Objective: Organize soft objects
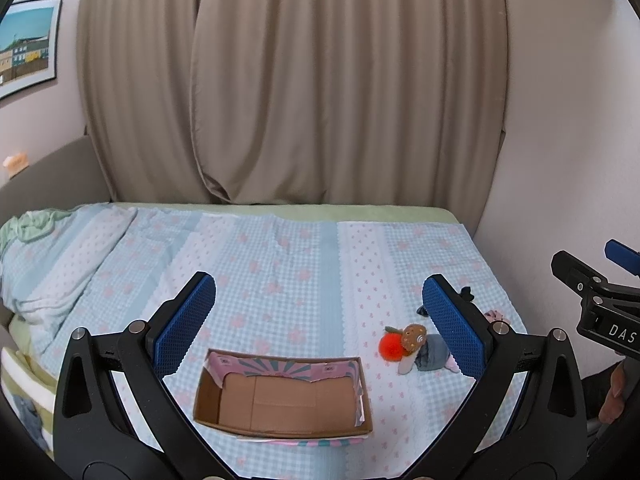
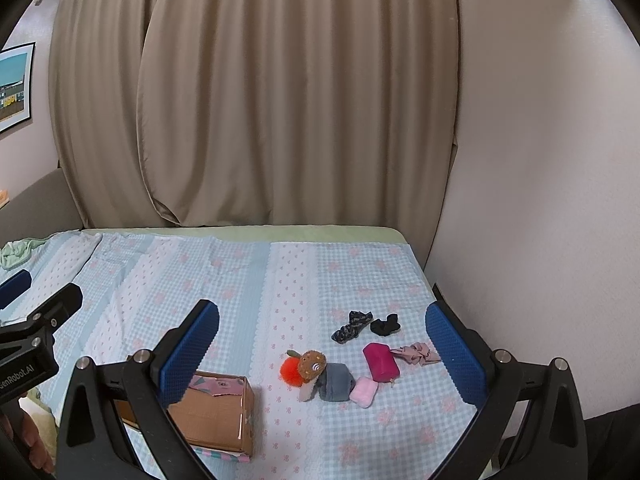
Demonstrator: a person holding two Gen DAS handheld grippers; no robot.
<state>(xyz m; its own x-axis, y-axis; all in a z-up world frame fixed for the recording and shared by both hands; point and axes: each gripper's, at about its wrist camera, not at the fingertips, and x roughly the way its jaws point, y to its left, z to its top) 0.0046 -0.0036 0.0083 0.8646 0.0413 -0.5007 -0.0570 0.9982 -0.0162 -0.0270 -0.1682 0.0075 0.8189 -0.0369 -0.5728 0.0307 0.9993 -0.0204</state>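
An open cardboard box (image 1: 280, 398) (image 2: 218, 412) lies empty on the bed. Right of it sits a cluster of soft things: an orange pom-pom (image 1: 390, 346) (image 2: 291, 371), a brown plush toy (image 1: 414, 337) (image 2: 313, 364), a grey cloth roll (image 1: 432, 354) (image 2: 338, 386), a pale pink pad (image 2: 364, 392), a magenta pouch (image 2: 381, 361), a pink scrunchie (image 2: 416, 353), a patterned dark sock (image 2: 352, 326) and a black sock (image 2: 385, 325). My left gripper (image 1: 320, 326) hangs open above the box. My right gripper (image 2: 324, 354) hangs open above the cluster. Neither holds anything.
The bed carries a blue checked sheet (image 2: 240, 288) with pink flowers. A rumpled duvet (image 1: 60, 264) lies at the left. Beige curtains (image 1: 292, 80) hang behind, and a white wall (image 2: 540, 160) bounds the bed's right side. A framed picture (image 1: 28, 44) hangs on the left wall.
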